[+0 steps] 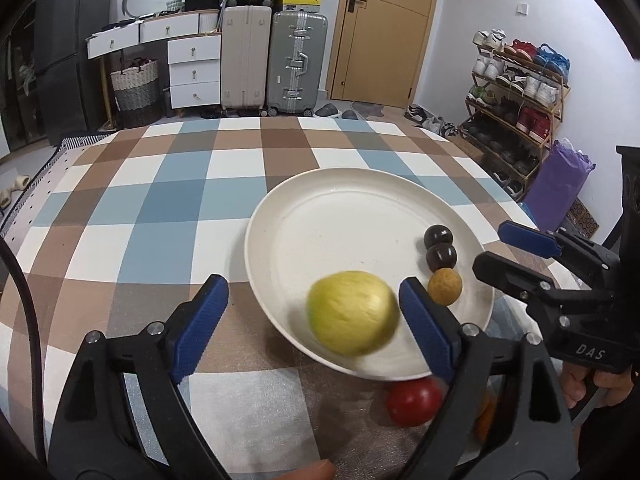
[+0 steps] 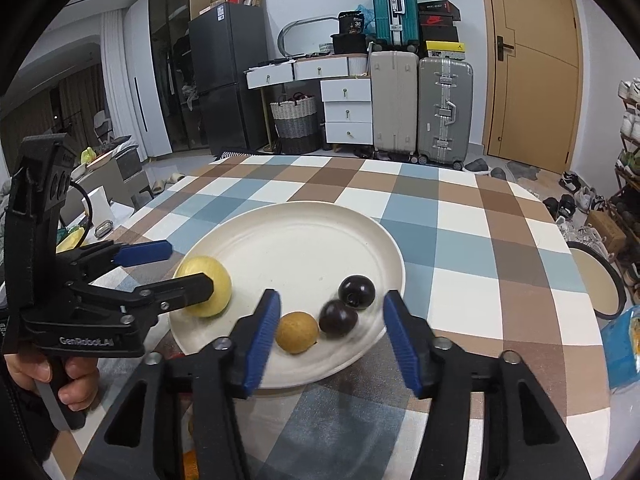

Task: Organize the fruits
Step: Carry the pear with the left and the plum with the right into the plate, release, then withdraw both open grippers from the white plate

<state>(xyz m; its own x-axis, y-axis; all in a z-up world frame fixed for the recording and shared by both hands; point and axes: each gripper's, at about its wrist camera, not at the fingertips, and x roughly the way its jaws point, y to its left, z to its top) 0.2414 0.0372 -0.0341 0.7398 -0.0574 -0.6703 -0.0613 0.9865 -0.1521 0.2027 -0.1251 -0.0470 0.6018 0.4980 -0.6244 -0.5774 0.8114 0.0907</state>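
- Sitting on the checked table (image 1: 160, 208), a white plate (image 1: 332, 208) is lying toward the near right part of the table, its near rim close to the near edge.
- Resting on the plate's near left portion, a yellow-green fruit (image 1: 352, 314) is showing blurred in the left wrist view.
- Hanging over that fruit, the left gripper (image 1: 314, 320) is standing wide open, its blue pads (image 1: 202, 328) spread on either side of the fruit; whether the right pad is touching it cannot be told.
- Lying along the plate's right side, two dark round fruits (image 1: 440, 246) are touching each other, and a small tan fruit (image 1: 445, 287) is sitting just beside the nearer one.
- Hovering at the plate's near rim, the right gripper (image 2: 330, 336) is also open, holding nothing; the tan fruit and the nearer dark fruit are lying in the gap between its pads.
- Sitting off the plate on the table, a red fruit (image 1: 414, 402) is lying just beside the plate's near rim, partly behind the left gripper's right finger.
- Peeking out near it, something orange (image 1: 486, 420) is mostly hidden and cannot be identified.
- Gripping each handle, a hand (image 2: 60, 376) is showing at the frame edge.
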